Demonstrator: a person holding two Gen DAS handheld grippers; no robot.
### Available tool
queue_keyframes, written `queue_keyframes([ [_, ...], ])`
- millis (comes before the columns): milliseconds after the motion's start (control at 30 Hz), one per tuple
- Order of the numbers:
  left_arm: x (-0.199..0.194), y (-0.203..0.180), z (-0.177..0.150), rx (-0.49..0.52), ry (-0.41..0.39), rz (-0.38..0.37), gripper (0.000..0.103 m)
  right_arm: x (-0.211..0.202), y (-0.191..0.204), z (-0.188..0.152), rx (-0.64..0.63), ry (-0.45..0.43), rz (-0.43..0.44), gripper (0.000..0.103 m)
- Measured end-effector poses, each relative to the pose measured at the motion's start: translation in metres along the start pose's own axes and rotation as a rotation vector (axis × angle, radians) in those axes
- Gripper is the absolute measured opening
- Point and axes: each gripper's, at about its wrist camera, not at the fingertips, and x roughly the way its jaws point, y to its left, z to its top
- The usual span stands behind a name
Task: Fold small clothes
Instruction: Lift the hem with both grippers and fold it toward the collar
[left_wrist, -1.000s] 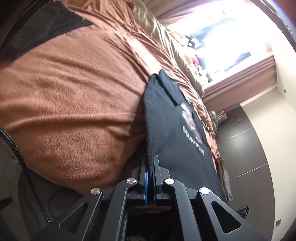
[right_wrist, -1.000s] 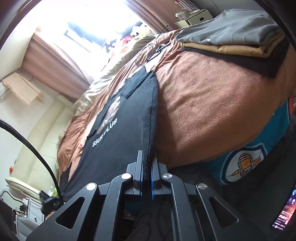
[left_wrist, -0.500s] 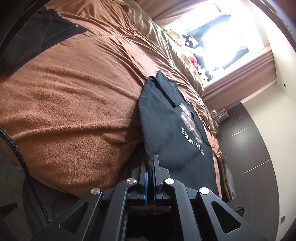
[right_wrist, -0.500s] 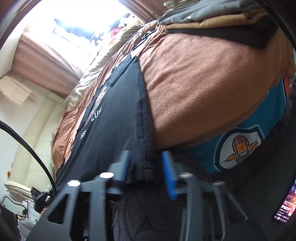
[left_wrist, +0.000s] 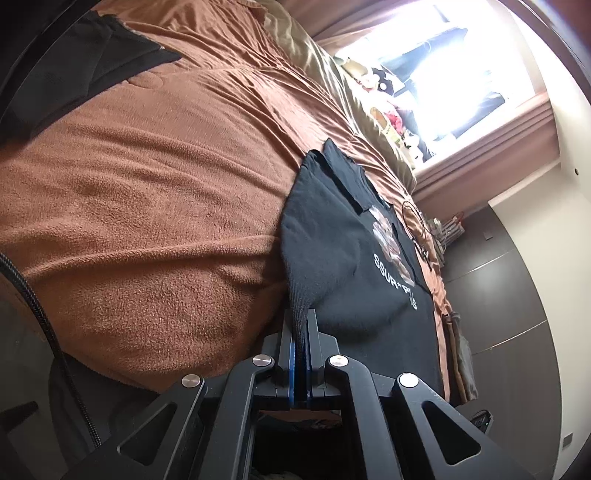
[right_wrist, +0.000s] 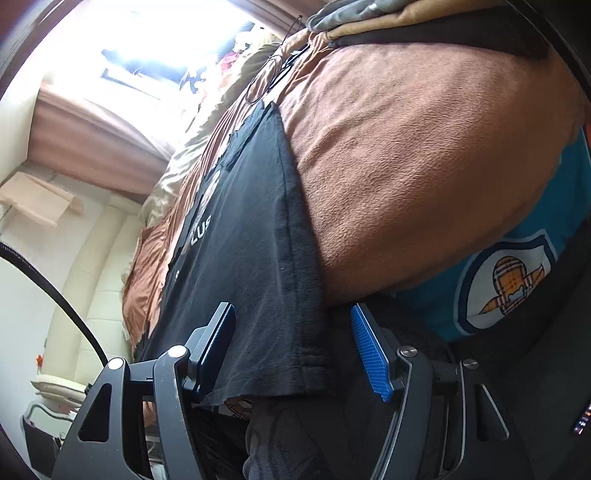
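Shirt (left_wrist: 332, 236) lies flat on the bed (left_wrist: 147, 177), print up, its hem hanging over the near edge. It looks like the spreading step, just short of the first fold. Left tongs (left_wrist: 300, 332) are pressed together on a hem corner, pulling it into a peak. Right tongs (right_wrist: 295, 343) stand wide apart, the other hem corner slack between them (touching neither pad, I think). Next, the left corner needs laying flat.

Black T-shirt (left_wrist: 332, 258); rust-brown blanket (left_wrist: 147, 184)
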Motion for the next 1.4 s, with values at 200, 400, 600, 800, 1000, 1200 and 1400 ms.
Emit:
queue_keyframes([
  [200,-0.001,-0.001,-0.003,0.002,0.005,-0.011,0.003,0.000,0.006,-0.001,-0.023,0.000,-0.014,0.006],
  [400,-0.014,-0.011,-0.006,0.003,-0.014,-0.065,0.003,-0.026,0.017,-0.004,-0.043,-0.071,0.006,0.002],
  [600,-0.043,-0.023,-0.008,0.015,-0.066,-0.126,0.003,-0.056,0.033,-0.009,-0.073,-0.110,0.069,0.002],
  [800,-0.080,-0.029,-0.014,0.016,-0.115,-0.190,0.003,-0.100,0.038,-0.024,-0.112,-0.154,0.127,0.002],
  [1000,-0.113,-0.035,-0.028,0.027,-0.147,-0.225,0.003,-0.130,0.042,-0.037,-0.136,-0.179,0.154,0.002],
  [1200,-0.144,-0.037,-0.045,0.049,-0.170,-0.265,0.003,-0.151,0.045,-0.052,-0.165,-0.200,0.160,0.002],
  [1400,-0.174,-0.037,-0.061,0.067,-0.187,-0.290,0.003,-0.170,0.044,-0.066,-0.186,-0.220,0.176,0.002],
])
